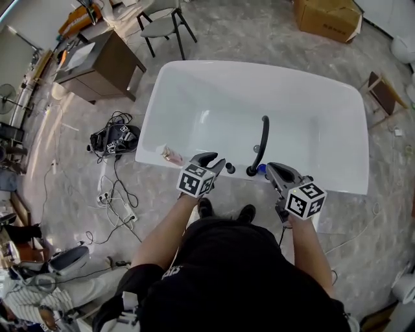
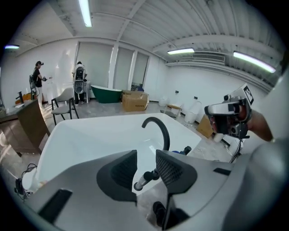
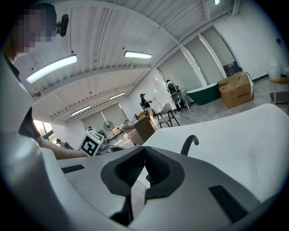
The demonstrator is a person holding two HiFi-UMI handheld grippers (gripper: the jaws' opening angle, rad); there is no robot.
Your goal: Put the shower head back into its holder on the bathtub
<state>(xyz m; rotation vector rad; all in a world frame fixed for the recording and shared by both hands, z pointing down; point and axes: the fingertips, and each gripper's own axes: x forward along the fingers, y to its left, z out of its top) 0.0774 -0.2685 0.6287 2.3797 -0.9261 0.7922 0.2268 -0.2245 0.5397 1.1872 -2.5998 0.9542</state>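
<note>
We're over the white bathtub [image 1: 311, 117], its basin bare and glossy, with the black faucet [image 1: 262, 139] arching out over it from the near rim. Far beyond the faucet sits a cardboard box [image 1: 327, 18], flaps shut, contents hidden. Left of the faucet on the rim lies a small pinkish item [image 1: 172, 154], too small to identify, and a blue object [image 1: 260, 168] peeks out right at the faucet's base, mostly covered. Now the shower head [image 2: 145, 178]: a slim chrome-and-black stick, tilted, just left of the faucet on the near rim [image 1: 229, 168]. The left gripper [image 2: 145, 155] has its jaws apart, and the stick shows in the gap between them, close to the right-hand jaw; it may be brushing that pad, but the gap is clearly wider than the stick and there's no squeeze on it. The stick's lower end is cut off behind the gripper body. The right gripper [image 3: 145, 149] hovers just right of the faucet [image 1: 272, 168], jaw tips pressed together, nothing between them.
</note>
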